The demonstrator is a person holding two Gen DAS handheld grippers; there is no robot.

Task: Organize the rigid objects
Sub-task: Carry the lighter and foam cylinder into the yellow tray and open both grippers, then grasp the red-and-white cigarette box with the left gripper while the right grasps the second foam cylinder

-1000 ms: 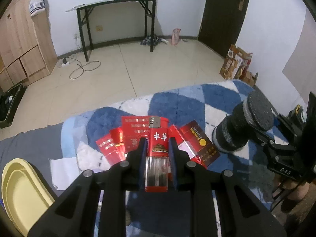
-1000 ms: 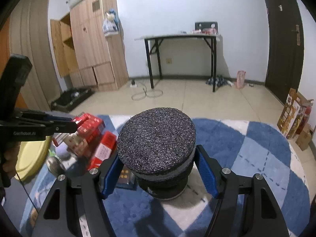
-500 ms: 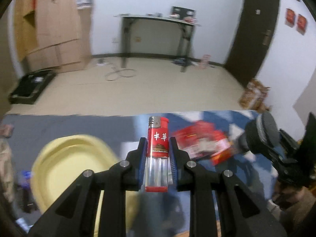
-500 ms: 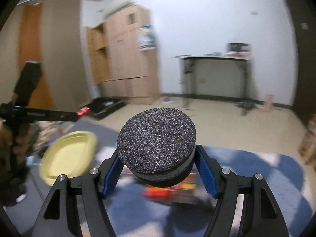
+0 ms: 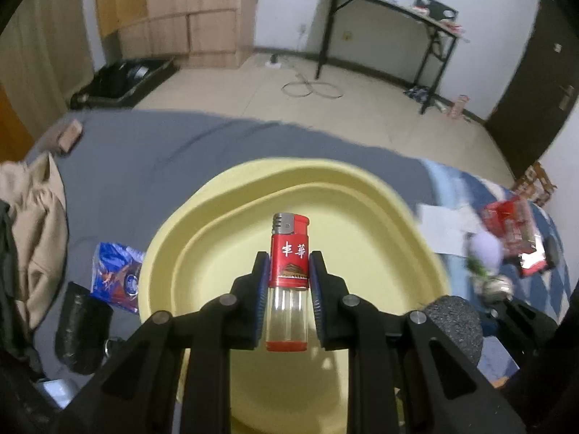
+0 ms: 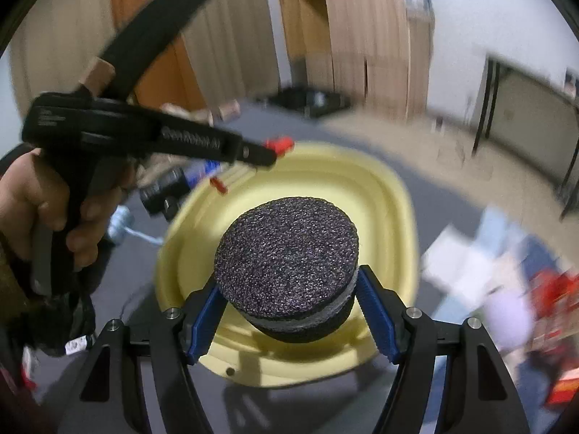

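My left gripper (image 5: 288,275) is shut on a red lighter (image 5: 289,253) with a clear lower half and holds it upright above the yellow tray (image 5: 362,195). My right gripper (image 6: 289,307) is shut on a stack of black foam discs (image 6: 286,249) and holds it over the same yellow tray (image 6: 376,188). The foam discs also show at the lower right of the left wrist view (image 5: 456,322). The left gripper with the lighter's red tip (image 6: 277,144) shows in the right wrist view, over the tray's far left rim.
Red cigarette packs (image 5: 514,224) and white paper (image 5: 445,224) lie right of the tray on the blue-and-white blanket. A blue packet (image 5: 115,271), a black pouch (image 5: 81,329) and beige cloth (image 5: 32,238) lie left on the grey sheet.
Both grippers swung left from the cigarette packs to over the yellow tray, each still holding its object.
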